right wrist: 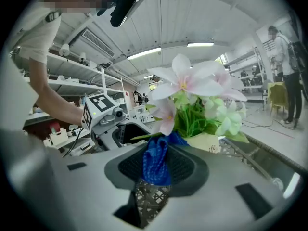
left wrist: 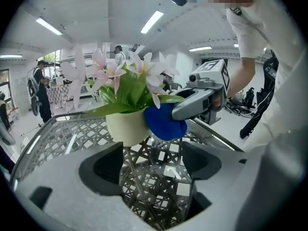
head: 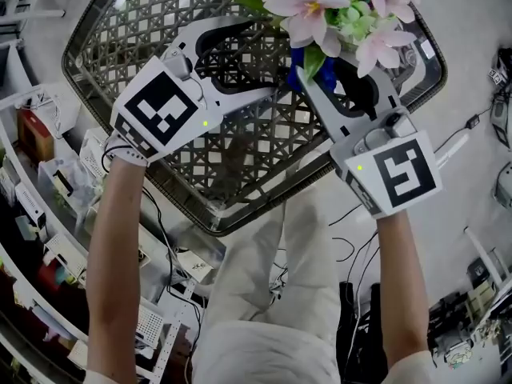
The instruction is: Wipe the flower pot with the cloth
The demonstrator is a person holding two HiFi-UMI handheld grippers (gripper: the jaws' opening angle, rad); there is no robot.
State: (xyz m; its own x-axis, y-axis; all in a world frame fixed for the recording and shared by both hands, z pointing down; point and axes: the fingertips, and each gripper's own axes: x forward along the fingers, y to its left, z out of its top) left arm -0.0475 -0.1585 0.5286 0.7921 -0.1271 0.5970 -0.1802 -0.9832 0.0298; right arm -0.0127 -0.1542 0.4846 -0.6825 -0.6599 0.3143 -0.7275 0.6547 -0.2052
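A small cream-coloured flower pot (left wrist: 126,128) stands upright on a grey woven-lattice bench (head: 240,150), holding pale pink artificial lilies (head: 308,6) with green leaves. A bunched blue cloth (left wrist: 163,123) touches the pot's side wall. It is clamped between the closed fingers of the right gripper (left wrist: 177,113), which reaches in at a slant from the person's right.

The left gripper (left wrist: 151,160) sits just short of the pot with its fingers wide apart, and only lattice shows between them. From these fingers the pot lies straight ahead and slightly left, its long axis vertical.

The right hand is the nearer one and looks ready to wipe around the wall. Open lattice lies on the pot's left, while the bench rim runs close on its right — less room there.
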